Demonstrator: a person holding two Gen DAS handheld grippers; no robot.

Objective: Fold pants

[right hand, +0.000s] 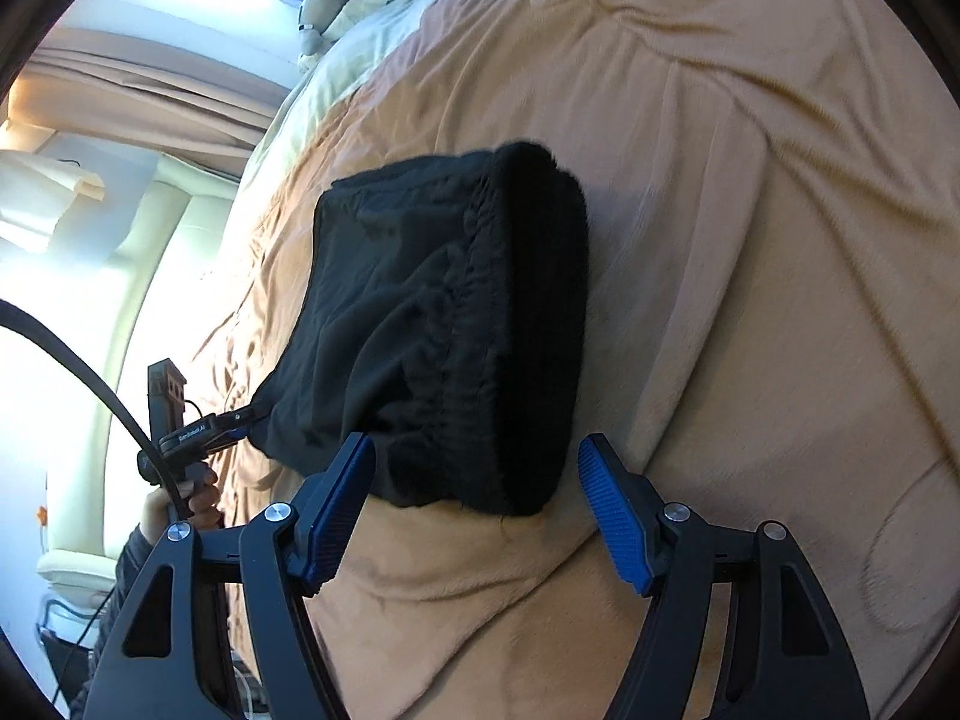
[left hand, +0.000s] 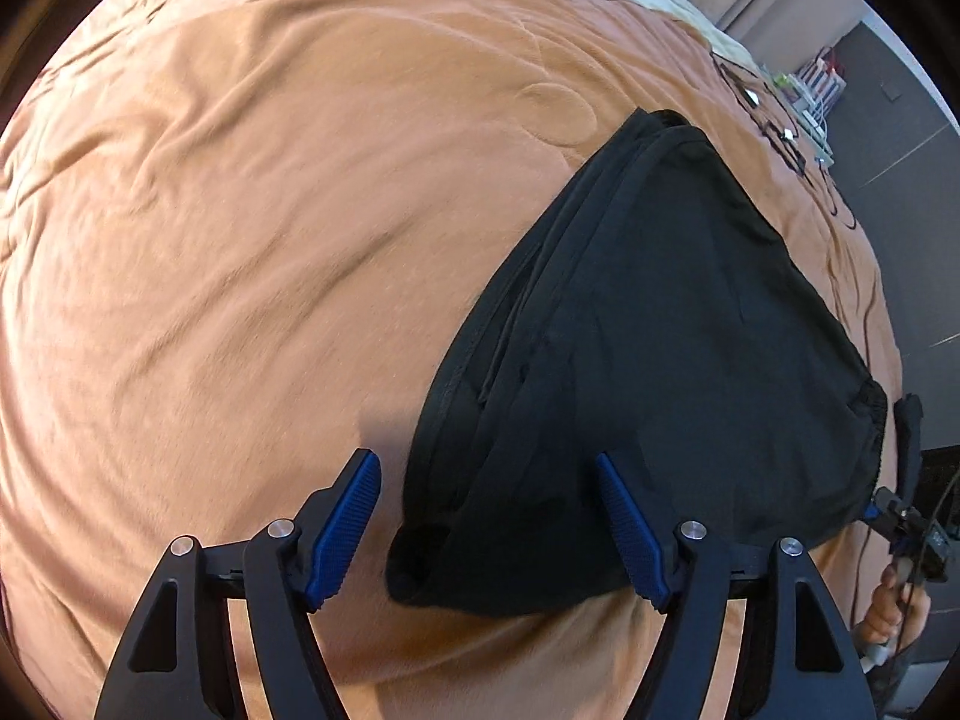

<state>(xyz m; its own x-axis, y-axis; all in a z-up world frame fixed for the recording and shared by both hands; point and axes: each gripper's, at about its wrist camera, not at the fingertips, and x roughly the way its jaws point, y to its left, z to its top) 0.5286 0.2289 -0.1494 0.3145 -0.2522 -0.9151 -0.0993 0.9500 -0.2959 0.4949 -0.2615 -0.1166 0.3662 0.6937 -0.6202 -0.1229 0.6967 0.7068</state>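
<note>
Pants (left hand: 630,360), black, folded into a compact wrinkled bundle on orange blanket (left hand: 240,240), both claws (left hand: 486,528) (right hand: 474,510) spread wide, holding nothing

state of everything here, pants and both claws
pants: folded into a compact bundle, lying on the blanket, not held
left claw: open, holding nothing
right claw: open, holding nothing
blanket: spread out, wrinkled

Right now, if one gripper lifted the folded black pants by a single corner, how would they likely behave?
The black pants would probably sag and unfold: the cloth is thin, wrinkled and stacked in loose layers on the orange blanket. They look light for their size. The gathered waistband seems thicker, so it may hang lower. Both the left gripper and right gripper are open.
</note>
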